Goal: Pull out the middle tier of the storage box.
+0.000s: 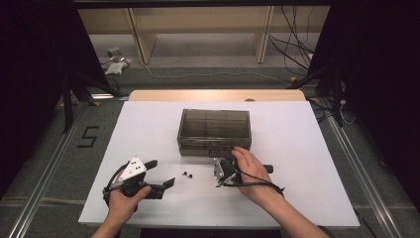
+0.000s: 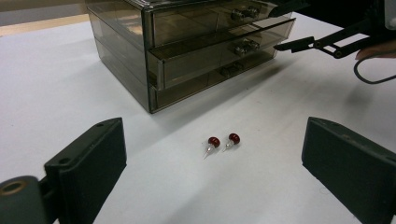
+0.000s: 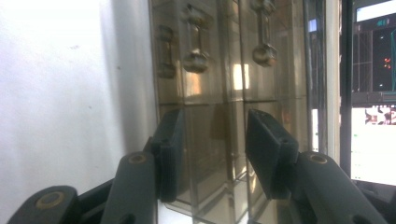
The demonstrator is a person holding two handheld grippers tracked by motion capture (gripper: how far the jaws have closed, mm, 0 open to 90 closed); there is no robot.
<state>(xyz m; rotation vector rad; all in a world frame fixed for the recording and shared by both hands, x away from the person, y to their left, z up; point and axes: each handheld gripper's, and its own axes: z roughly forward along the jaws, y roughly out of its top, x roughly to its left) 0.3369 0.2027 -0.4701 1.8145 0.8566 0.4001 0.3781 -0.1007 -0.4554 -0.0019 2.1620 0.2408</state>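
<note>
High view: smoky drawer chest (image 1: 214,132) stands mid-table on the white sheet (image 1: 297,148); right gripper (image 1: 224,171), turned on its side, points at its front, jaws parted with nothing between them. Left gripper (image 1: 163,173) rests spread wide. Left gripper view: two red-headed pins (image 2: 223,141) lie side by side between chest and jaws; middle drawer (image 2: 219,53) stands slightly out

Left hand-held gripper (image 1: 161,174): black jaws, grey three-cornered plate, brass-coloured rivets, possibly black cable.

drawer box (image 1: 214,130) blocks table centre, two pins (image 1: 187,174) lie betw grippers, wide bare table (image 1: 297,129) L & R
</note>
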